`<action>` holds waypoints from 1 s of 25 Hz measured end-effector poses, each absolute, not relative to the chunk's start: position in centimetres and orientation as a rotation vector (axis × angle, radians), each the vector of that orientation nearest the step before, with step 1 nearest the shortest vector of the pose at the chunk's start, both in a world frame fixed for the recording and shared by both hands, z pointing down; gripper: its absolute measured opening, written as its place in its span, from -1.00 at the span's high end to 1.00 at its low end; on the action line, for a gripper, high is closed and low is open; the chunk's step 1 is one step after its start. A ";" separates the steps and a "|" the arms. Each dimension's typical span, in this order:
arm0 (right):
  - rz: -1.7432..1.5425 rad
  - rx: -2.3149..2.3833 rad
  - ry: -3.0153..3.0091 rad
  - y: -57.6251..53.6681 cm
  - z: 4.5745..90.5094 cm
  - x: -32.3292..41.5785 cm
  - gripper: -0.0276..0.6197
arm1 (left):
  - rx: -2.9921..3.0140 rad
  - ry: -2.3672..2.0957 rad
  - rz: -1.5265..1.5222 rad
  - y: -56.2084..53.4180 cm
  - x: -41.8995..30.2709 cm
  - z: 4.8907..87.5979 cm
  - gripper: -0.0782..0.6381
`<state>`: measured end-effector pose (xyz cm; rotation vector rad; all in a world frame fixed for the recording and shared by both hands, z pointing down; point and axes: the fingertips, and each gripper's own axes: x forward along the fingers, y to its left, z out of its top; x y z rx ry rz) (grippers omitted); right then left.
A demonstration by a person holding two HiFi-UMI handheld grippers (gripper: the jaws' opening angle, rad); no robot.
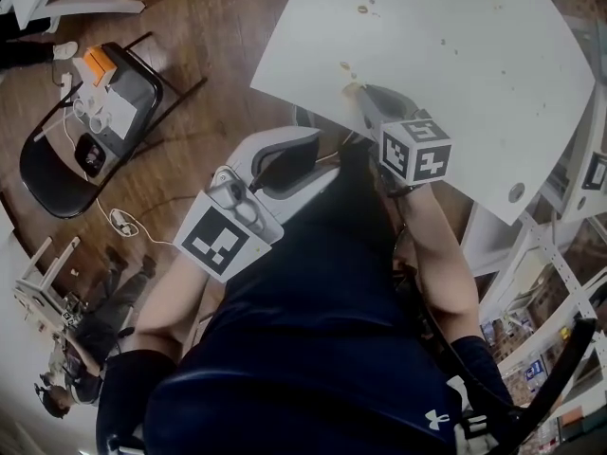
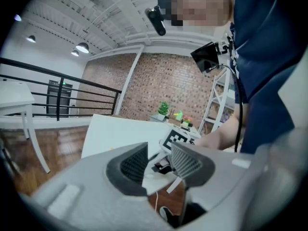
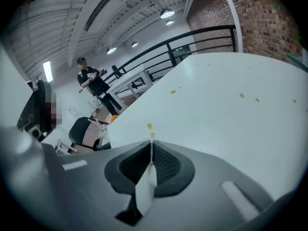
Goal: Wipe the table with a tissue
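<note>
Right gripper view: right gripper (image 3: 151, 146) clamped on the tissue (image 3: 146, 189), spots (image 3: 149, 126) unwiped on the table (image 3: 231, 129), so wiping seems unstarted; left gripper (image 2: 159, 152) jaws apart, empty

A thin white tissue (image 3: 146, 189) sits pinched between the right gripper (image 3: 151, 146)'s closed jaws at the edge of the white surface (image 3: 231, 129), which is dotted with yellowish spots (image 3: 150, 126).

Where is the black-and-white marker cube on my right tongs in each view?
Head view: black-and-white marker cube right of centre, overlapping the white table.
Left gripper view: cube at centre, against the table.
Right gripper view: not in it.
Shared landmark: the table, in all three.
</note>
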<state>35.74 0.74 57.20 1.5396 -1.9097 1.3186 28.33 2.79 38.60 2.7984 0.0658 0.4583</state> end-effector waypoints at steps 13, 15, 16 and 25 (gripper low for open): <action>0.978 1.585 -1.916 1.0 53.9 34.9 0.43 | 2.782 0.023 0.430 2.1 27.5 38.8 0.36; 0.917 1.586 -1.920 0.8 53.3 34.3 0.44 | 2.778 0.017 0.436 2.1 27.5 38.9 0.36; 0.900 1.596 -1.926 0.7 53.0 34.2 0.44 | 2.778 0.017 0.438 2.1 27.4 39.0 0.36; 0.813 1.737 -1.807 1.4 51.9 36.4 0.83 | 2.768 0.004 0.438 1.8 27.3 39.0 0.36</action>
